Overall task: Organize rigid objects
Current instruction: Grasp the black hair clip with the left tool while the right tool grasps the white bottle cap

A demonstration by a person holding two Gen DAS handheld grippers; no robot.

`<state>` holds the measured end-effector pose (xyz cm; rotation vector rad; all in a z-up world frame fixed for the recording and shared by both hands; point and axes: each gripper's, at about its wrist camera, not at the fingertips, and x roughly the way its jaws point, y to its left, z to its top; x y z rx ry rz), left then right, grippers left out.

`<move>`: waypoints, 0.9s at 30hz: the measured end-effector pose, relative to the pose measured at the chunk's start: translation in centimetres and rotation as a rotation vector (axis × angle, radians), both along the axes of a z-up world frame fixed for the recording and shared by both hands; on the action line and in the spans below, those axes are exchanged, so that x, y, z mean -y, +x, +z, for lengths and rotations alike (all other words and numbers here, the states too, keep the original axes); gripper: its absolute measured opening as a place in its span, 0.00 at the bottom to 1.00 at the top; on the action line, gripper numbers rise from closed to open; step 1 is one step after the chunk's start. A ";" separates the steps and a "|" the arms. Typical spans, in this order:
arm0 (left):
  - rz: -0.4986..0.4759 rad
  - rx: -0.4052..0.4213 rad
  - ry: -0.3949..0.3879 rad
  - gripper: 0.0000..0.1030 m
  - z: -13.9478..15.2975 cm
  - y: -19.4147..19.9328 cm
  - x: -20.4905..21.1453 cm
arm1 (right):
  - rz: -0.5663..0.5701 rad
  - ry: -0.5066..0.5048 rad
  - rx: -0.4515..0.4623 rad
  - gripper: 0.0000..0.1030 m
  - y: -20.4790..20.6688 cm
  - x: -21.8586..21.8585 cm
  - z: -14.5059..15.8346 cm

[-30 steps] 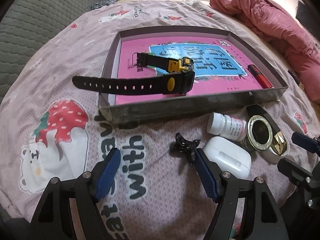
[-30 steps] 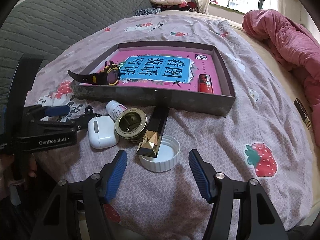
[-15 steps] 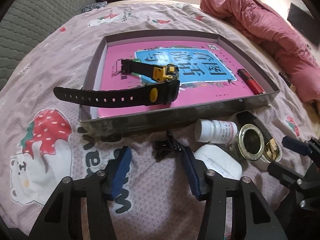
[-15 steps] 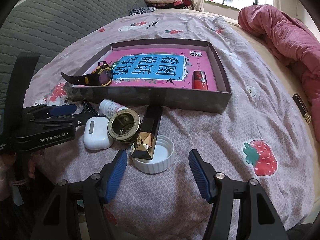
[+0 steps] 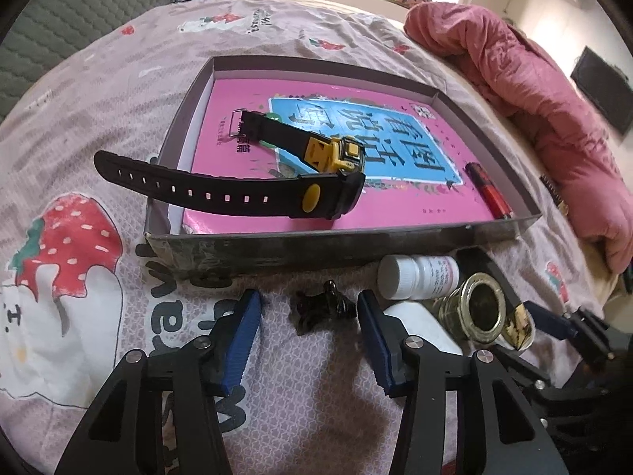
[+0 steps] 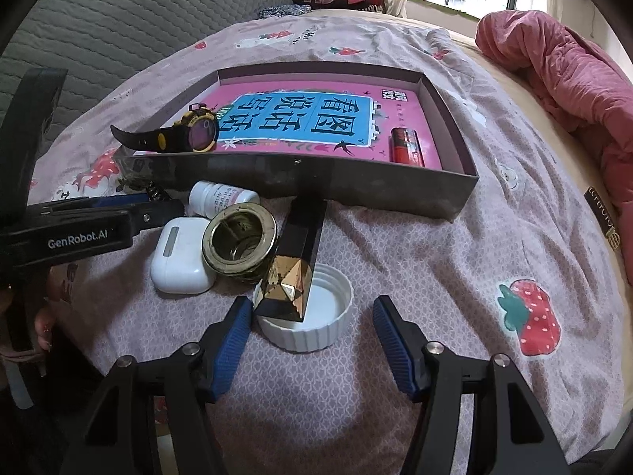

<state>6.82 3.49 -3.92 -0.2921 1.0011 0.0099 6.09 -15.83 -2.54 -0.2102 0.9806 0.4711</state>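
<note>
Jaws of the left gripper (image 5: pixel 308 328) had just been closing around the black clip (image 5: pixel 322 310), which lay between the blue pads untouched, while the right gripper (image 6: pixel 312 326), also narrowing, stood apart on either side of the white cap (image 6: pixel 312 316) and the gold-tipped tube (image 6: pixel 298 255) propped in it. A clean pick would probably be made by centring each gripper lower before the squeeze. Beyond, the box (image 5: pixel 356 243) held the watch (image 5: pixel 277 178), its strap overhanging the rim.

A strawberry-print pink bedsheet (image 6: pixel 455 261) carries, ahead of the grippers, a shallow grey cardboard tray (image 6: pixel 356 186), white earbud case (image 6: pixel 180 257), white ribbed cap (image 6: pixel 316 330) and crumpled pink quilt (image 6: pixel 561 75).
</note>
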 end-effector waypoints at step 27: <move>-0.027 0.011 -0.070 0.27 -0.2 0.4 1.1 | -0.014 -0.035 0.018 0.49 0.2 1.5 1.2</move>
